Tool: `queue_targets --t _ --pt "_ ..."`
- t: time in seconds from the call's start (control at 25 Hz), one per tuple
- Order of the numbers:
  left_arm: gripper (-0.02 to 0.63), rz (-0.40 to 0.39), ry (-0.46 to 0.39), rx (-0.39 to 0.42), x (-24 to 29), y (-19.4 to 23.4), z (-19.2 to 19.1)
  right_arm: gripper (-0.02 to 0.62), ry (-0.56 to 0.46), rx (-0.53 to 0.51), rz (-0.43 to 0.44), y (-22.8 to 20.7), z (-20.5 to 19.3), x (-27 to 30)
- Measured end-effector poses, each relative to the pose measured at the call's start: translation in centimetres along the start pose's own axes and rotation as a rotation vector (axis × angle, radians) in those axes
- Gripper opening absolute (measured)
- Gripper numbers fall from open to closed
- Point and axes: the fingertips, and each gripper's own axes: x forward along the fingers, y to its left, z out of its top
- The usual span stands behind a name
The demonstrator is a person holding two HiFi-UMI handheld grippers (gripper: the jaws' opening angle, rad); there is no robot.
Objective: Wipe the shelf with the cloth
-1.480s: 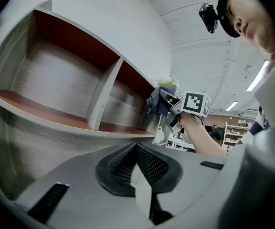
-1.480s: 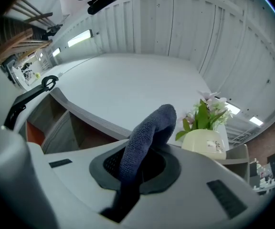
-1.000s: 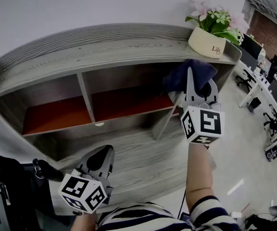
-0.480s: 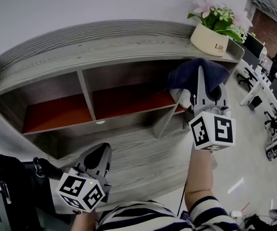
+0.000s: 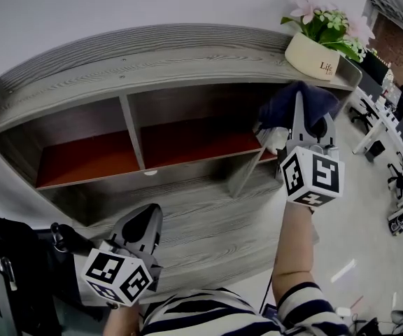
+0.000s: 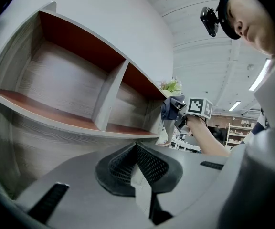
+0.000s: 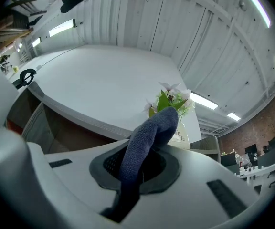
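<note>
A grey wooden shelf unit (image 5: pixel 152 65) with red-brown inner boards (image 5: pixel 187 140) fills the head view. My right gripper (image 5: pixel 301 102) is shut on a dark blue cloth (image 5: pixel 296 103), held in front of the right end of the unit just under its top board. In the right gripper view the cloth (image 7: pixel 147 137) stands up between the jaws. My left gripper (image 5: pixel 140 224) hangs low at the left, shut and holding nothing; its jaws meet in the left gripper view (image 6: pixel 136 146). From there the cloth (image 6: pixel 168 109) shows far off by the shelf's end.
A cream pot of pink flowers (image 5: pixel 320 47) stands on the right end of the top board, close above the cloth. Office desks and chairs (image 5: pixel 390 145) lie beyond to the right. A black bag strap (image 5: pixel 19 257) hangs at the lower left.
The right gripper with the cloth has shifted a little to the right and up, nearer the flower pot. The left gripper has stayed about where it was.
</note>
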Motion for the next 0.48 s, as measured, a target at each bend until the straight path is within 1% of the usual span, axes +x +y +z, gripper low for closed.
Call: queue_targets --t 0.16,0.48 --pt "0.015 0.004 -0.003 -0.005 -0.3 0.2 0.0 0.044 0.021 -0.036 -0.007 0.3 -1.1 -0.1" --pt "0.015 0.009 0.002 -0.015 -0.5 0.4 -0.5 0.044 0.102 -0.026 0.002 1.1 -5.3 -1.9"
